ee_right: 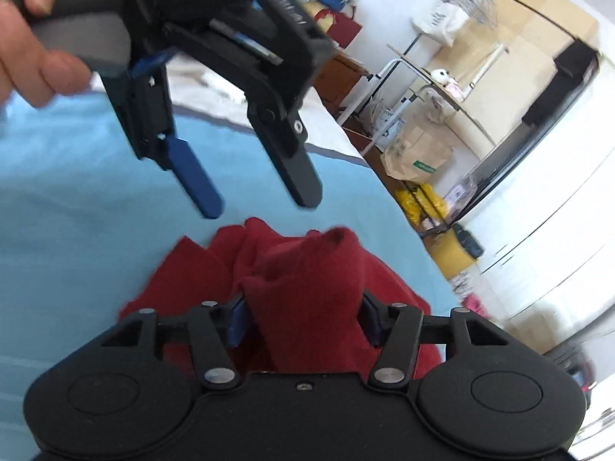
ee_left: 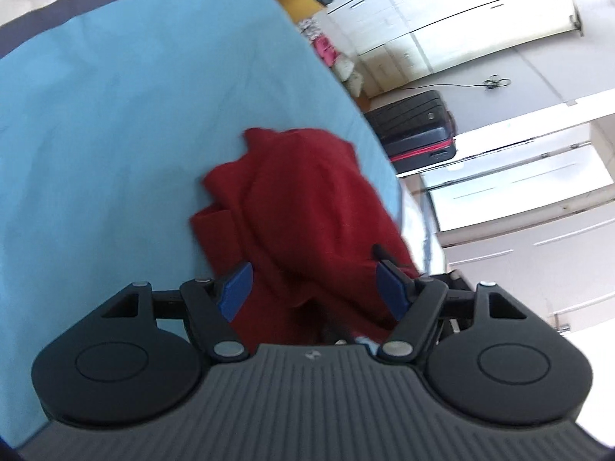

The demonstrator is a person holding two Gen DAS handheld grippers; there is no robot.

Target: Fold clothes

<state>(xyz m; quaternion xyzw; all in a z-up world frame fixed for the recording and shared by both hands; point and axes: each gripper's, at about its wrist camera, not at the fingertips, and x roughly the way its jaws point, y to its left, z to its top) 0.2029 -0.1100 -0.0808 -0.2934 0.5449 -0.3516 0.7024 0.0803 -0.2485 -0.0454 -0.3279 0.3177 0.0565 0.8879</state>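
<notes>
Light blue sheet point(ee_left: 115, 123) covers what looks like a bed, with a dark border at its far edge, and the room behind is cluttered: a black suitcase point(ee_left: 417, 126) and white cabinets in the left wrist view, a paper bag point(ee_right: 417, 157) and a rack in the right one.

Going near to far: the right tool point(ee_right: 303, 317) is closest to the job. A raised hump of the red garment point(ee_right: 303, 280) sits between its blue pads, which press against both sides, so I'd call it closed on the cloth. The rest of the garment is crumpled on the sheet just beyond, near the bed's right edge.

The left tool point(ee_right: 261, 201) hangs above the far side of the pile, fingers spread wide with nothing between them, tips pointing down at the cloth but apart from it. A hand point(ee_right: 34, 46) grips its handle.

My guess is the coming move depends on that: the free fabric lies straight below the left tool, so it goes down to grab a second spot while the right holds.
</notes>
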